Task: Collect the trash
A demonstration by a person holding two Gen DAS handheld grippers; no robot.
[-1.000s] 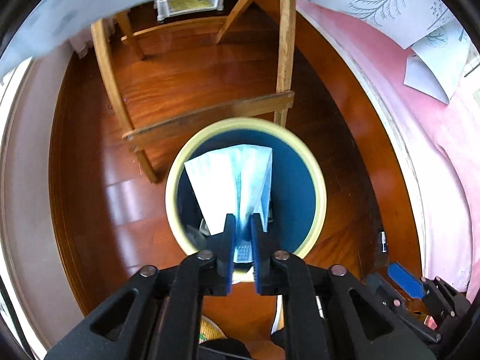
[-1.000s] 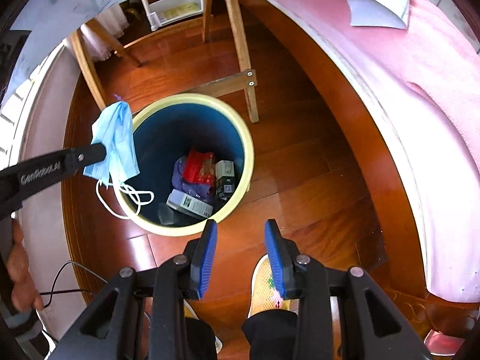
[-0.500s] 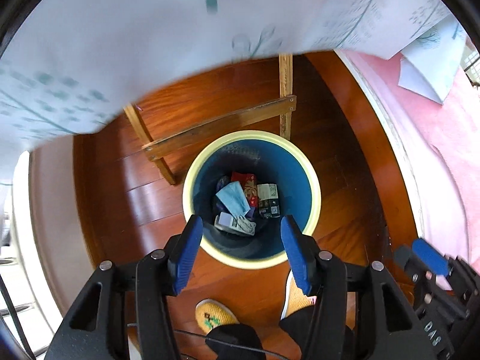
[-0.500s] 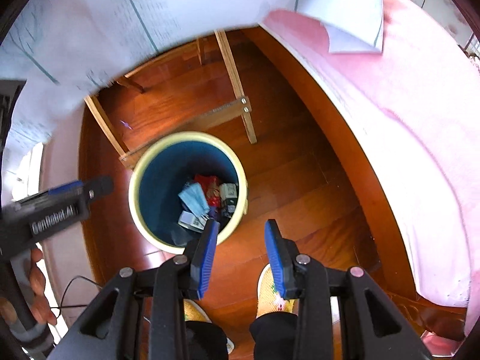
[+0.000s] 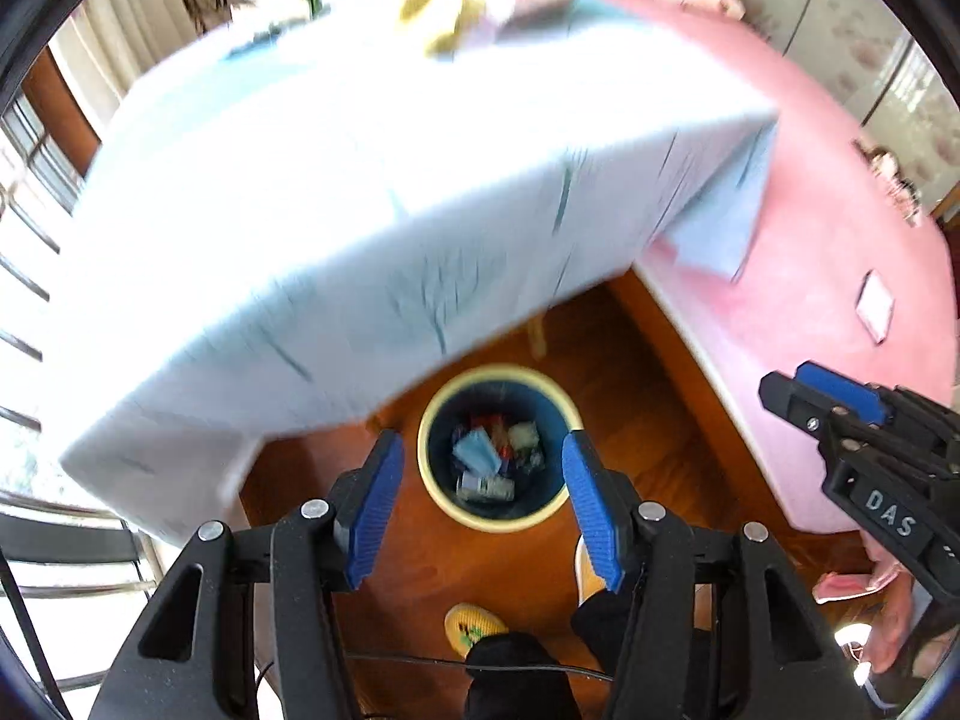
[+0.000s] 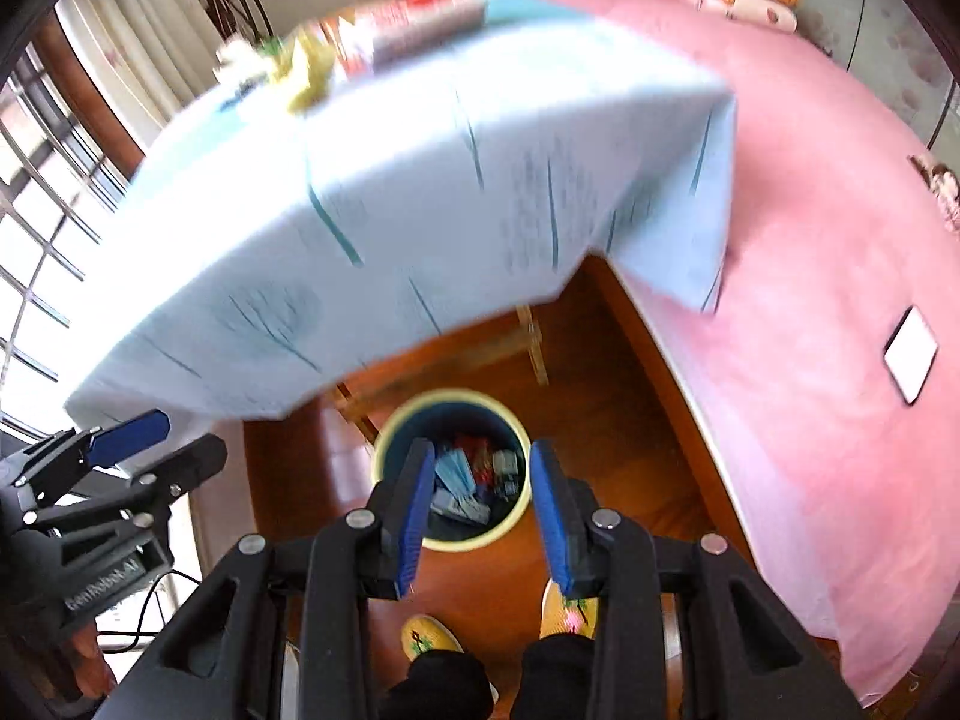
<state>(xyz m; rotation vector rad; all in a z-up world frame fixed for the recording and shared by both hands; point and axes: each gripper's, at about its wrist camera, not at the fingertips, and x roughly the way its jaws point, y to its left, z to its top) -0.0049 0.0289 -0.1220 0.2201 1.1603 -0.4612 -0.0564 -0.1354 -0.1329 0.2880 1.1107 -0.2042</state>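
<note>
A blue trash bin with a cream rim (image 5: 435, 498) (image 6: 516, 420) stands on the wooden floor below the table edge. A light blue face mask (image 5: 477, 451) (image 6: 455, 471) lies inside it on other trash. My left gripper (image 5: 480, 498) is open and empty, high above the bin. My right gripper (image 6: 480, 510) is open and empty, also high above the bin. Each gripper shows in the other's view, the right one (image 5: 840, 402) and the left one (image 6: 138, 444). Blurred trash items (image 6: 360, 42) (image 5: 444, 18) lie on the far part of the table.
A table with a pale blue patterned cloth (image 5: 372, 192) (image 6: 420, 192) overhangs the bin. A pink bed (image 5: 840, 210) (image 6: 840, 300) lies to the right, with a phone (image 6: 909, 354) on it. The person's yellow slippers (image 6: 429, 639) stand on the floor. A window is at left.
The left gripper let go of the face mask, which dropped into the bin. Both grippers then rose well above the bin, bringing the tabletop into view.
</note>
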